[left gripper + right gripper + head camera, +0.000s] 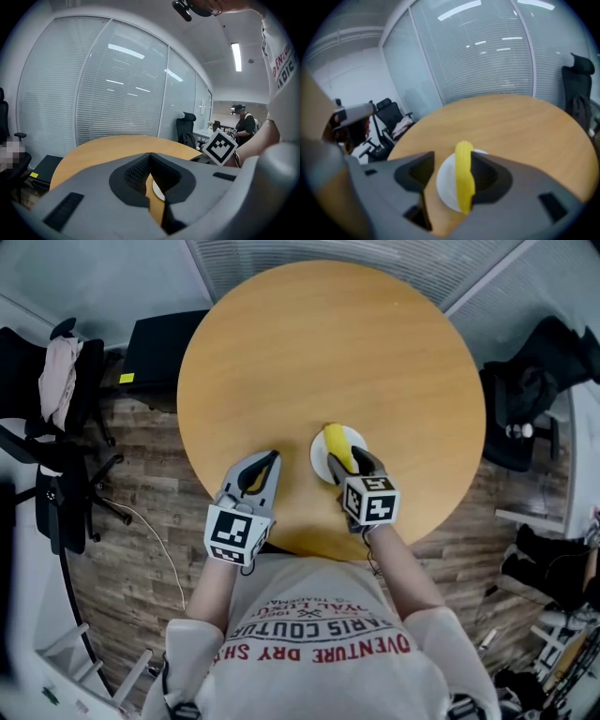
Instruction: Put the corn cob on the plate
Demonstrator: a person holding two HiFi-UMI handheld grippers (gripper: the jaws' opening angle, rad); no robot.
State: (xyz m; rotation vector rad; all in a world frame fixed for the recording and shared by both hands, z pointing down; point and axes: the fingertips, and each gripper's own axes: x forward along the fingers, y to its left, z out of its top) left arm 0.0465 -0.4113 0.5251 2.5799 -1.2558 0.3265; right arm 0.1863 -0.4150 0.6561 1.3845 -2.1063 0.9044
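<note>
Yellow corn cob on the plate could be dragged off by 1 touching jaw of the spread right gripper; the left gripper is pressed together, empty.

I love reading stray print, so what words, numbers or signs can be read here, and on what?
"...VENTURE DRY SH..." and "...ARIS COUTU...": red print on the person's T-shirt, upside down, cut off.
Smaller shirt lines: too blurred.
Yellow tag on the black box: too small.
Square markers: patterns, no letters.
</note>
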